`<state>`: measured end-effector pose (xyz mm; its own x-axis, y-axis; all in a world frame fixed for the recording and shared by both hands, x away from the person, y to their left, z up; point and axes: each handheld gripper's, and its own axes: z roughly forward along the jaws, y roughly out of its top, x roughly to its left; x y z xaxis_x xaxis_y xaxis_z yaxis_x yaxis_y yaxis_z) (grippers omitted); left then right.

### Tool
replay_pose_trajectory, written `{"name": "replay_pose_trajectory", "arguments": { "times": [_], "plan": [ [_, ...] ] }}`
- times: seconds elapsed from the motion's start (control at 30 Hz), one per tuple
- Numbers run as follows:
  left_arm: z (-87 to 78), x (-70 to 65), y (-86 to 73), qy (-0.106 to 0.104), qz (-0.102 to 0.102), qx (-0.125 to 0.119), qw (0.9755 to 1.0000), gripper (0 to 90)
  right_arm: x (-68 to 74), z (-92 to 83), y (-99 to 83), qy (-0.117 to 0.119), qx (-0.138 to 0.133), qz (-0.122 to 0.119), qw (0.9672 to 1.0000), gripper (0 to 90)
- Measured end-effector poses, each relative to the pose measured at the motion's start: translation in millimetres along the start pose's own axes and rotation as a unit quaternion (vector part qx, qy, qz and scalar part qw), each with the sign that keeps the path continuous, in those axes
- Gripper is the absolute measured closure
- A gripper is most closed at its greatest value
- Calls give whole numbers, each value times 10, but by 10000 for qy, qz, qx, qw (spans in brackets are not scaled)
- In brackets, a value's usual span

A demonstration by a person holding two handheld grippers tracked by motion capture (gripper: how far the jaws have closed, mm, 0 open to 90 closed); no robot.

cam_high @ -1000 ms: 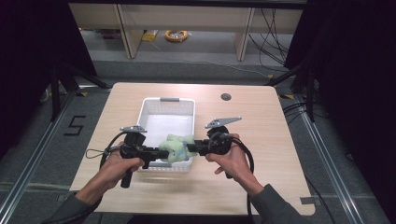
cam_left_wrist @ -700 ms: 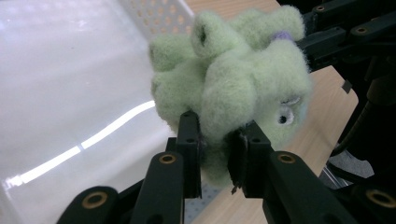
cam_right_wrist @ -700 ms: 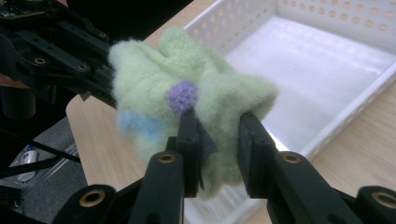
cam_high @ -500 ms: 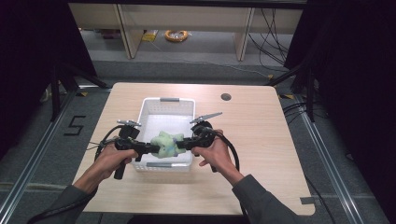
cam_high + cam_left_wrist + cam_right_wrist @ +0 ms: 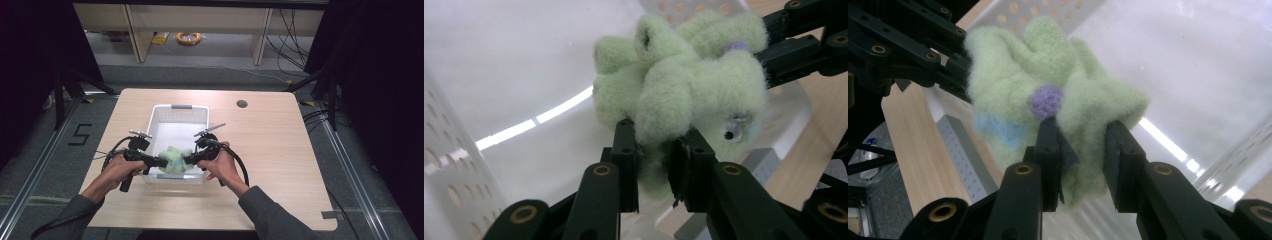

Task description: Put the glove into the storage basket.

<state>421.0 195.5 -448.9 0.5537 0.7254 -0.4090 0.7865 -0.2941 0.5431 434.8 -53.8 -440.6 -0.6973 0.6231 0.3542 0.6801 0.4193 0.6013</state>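
Both your grippers, left (image 5: 159,161) and right (image 5: 189,160), have their jaws clenched on the green plush (image 5: 173,159) above the basket (image 5: 179,108). You look mid-placement; next, probably lower it and release both together.

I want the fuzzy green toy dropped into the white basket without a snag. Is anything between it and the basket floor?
Nothing visible is. The green plush toy, pinched by the left gripper and the right gripper, hangs over the near end of the white basket, with bare floor beneath it.
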Motion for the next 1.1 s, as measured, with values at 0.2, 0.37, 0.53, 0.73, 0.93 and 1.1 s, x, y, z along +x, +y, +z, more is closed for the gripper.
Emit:
{"name": "replay_pose_trajectory", "arguments": {
  "times": [0.2,0.37,0.53,0.73,0.93,1.1],
  "plan": [
    [58,24,-7,118,122,241,9996,729,-1,91,4,-134,319,99,9994,709],
    [80,41,2,243,188,357,9989,721,3,138,16,-232,437,53,9988,705],
    [99,29,9,399,368,424,9976,711,10,180,30,-325,534,-82,9980,688],
    [111,26,28,601,426,444,9963,690,16,222,45,-495,691,-223,9961,648],
    [84,15,55,794,428,341,9953,620,50,229,80,-763,715,-314,9940,540],
    [49,0,83,882,325,130,9955,584,51,157,127,-852,588,-330,9941,498]
  ]
}}
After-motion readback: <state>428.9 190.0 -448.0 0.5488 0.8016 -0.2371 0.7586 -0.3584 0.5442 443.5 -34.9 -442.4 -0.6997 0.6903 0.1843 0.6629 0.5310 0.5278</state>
